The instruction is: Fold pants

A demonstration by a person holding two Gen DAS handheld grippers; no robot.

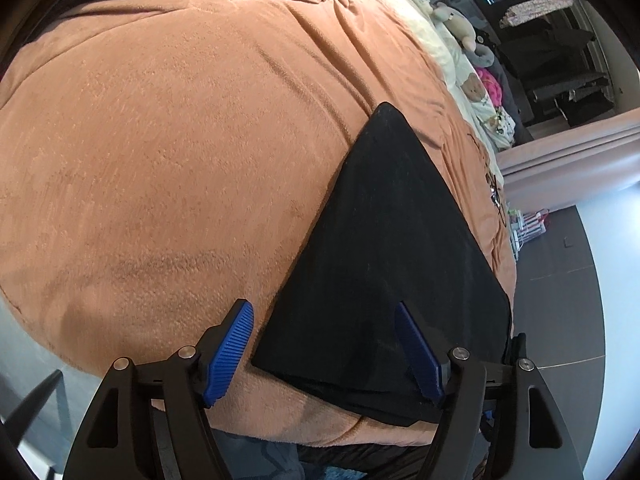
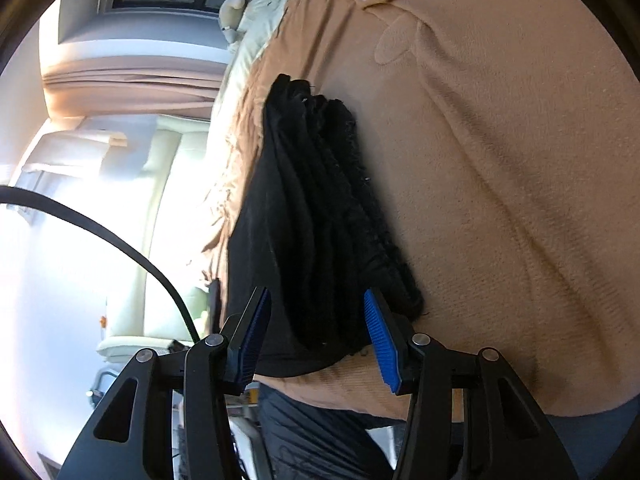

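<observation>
This is a bedroom in a home; a wide bed (image 1: pixel 168 128) is covered with an orange fleece blanket (image 2: pixel 500 168); soft toys (image 1: pixel 460 26) lie near the pillows; long curtains (image 1: pixel 568 148) hang beside it; dark clothes (image 1: pixel 560 48) hang in the background.

The left gripper (image 1: pixel 324 350) points steeply down toward the black pants (image 1: pixel 384 248), which serve as the landmark here. Its jaws stand wide apart, one blue ribbed pad (image 1: pixel 230 354) just off the pants' near corner and the other over the fabric's near edge; neither pad presses on the cloth. The black finger arms spread out in a broad V below.

The right gripper (image 2: pixel 318 340) points at a shallower downward tilt toward the pants (image 2: pixel 320 216) seen edge-on. Its jaws are partly apart, straddling the near end of the folded stack, with gaps visible beside both pads (image 2: pixel 382 340).
</observation>
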